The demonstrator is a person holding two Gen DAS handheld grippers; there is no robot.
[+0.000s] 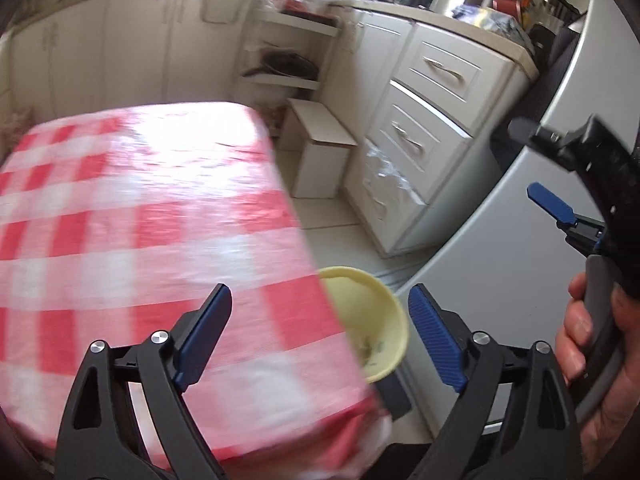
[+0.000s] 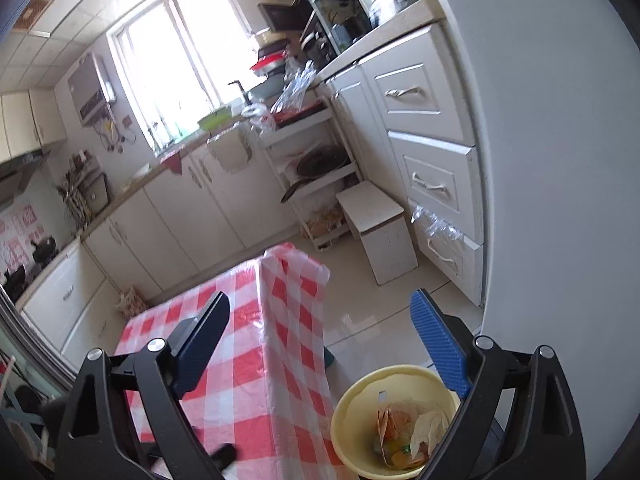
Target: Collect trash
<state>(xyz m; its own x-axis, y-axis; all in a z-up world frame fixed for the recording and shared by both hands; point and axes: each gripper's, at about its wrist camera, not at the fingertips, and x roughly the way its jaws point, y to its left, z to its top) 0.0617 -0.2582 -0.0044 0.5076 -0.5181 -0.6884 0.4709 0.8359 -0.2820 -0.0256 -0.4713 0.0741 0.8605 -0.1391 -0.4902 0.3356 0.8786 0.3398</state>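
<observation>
1. The table [image 2: 240, 360], under a red-checked cloth, showed no trash on any part of its top in view; blur hid fine detail in the left view.
2. The yellow bin [image 2: 360, 400] stood on the floor just beside the table's corner, below its edge.
3. The bin held crumpled wrappers [image 2: 404, 428] and paper, with room to spare.
4. The left gripper [image 1: 320, 340] stood wide with nothing between its pads, poised over the table edge and the bin.
5. The right gripper [image 2: 320, 344], in a hand [image 1: 592, 344], was also wide and empty, above the bin.
6. Judged from this, a drop looked done; doing the step well meant clearing the rim before seeking more trash, and not nudging the bin.
</observation>
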